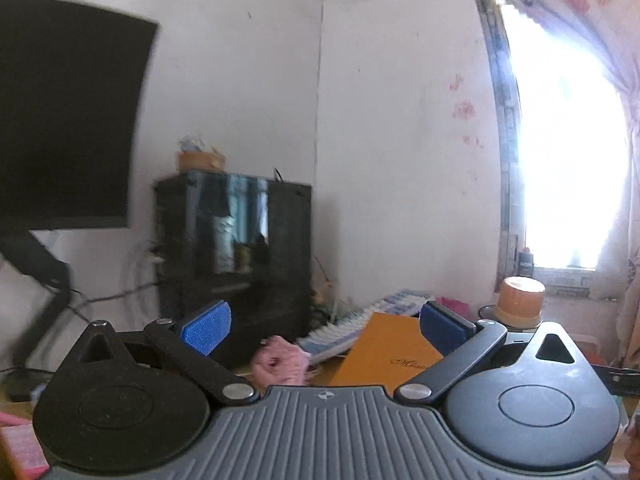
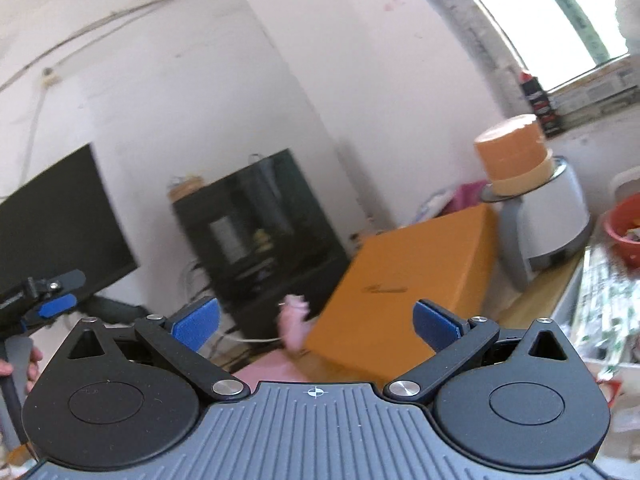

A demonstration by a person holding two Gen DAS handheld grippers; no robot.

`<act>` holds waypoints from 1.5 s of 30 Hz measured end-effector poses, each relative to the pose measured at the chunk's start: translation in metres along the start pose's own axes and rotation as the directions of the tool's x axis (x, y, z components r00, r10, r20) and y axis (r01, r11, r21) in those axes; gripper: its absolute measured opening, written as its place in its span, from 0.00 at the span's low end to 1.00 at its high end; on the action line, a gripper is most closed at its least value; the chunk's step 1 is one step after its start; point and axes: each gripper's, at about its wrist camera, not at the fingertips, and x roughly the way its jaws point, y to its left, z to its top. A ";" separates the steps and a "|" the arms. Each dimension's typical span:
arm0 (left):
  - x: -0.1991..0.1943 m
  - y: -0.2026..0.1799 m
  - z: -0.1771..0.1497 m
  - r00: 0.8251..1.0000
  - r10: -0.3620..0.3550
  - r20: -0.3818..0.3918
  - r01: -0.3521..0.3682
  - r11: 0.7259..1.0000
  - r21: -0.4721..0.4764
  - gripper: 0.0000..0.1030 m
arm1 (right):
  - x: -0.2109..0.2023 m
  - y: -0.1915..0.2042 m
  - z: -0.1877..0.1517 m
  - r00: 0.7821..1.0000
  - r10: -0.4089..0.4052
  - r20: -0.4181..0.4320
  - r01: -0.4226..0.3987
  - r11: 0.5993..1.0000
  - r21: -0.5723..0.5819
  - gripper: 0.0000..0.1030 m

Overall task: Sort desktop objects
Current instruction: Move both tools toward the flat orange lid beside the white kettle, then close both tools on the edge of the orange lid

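Two hand-held grippers hung above the desk, each with its blue pads spread wide and nothing between them. From the left wrist view, a dark monitor (image 1: 68, 120) on an arm filled the left side, and a black glass-fronted cabinet (image 1: 234, 256) stood toward the back corner of the desk with a small tan box (image 1: 200, 160) on its top. The left gripper (image 1: 326, 324) was held open over a small pink object (image 1: 280, 364) lying just beside the near left corner of an orange box (image 1: 384, 356); whether the two touched could not be told. A white-and-blue keyboard (image 1: 360, 322) lay behind that box, partly hidden by it. Further right, near the window, an orange-lidded container (image 1: 520, 296) sat on a round stand. In the right wrist view, the right gripper (image 2: 316, 320) was likewise open, the pink object (image 2: 294, 320) ahead of it against the orange box (image 2: 416, 280), and a white appliance (image 2: 556, 220) and a red bowl (image 2: 624, 232) stood toward the right edge of the desk.
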 end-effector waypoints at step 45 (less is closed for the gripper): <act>0.417 0.011 -0.115 0.682 -0.517 -0.518 0.488 0.848 -0.204 1.00 | 0.189 -0.123 -0.017 0.927 -0.266 -0.266 0.303 0.947 0.108 0.80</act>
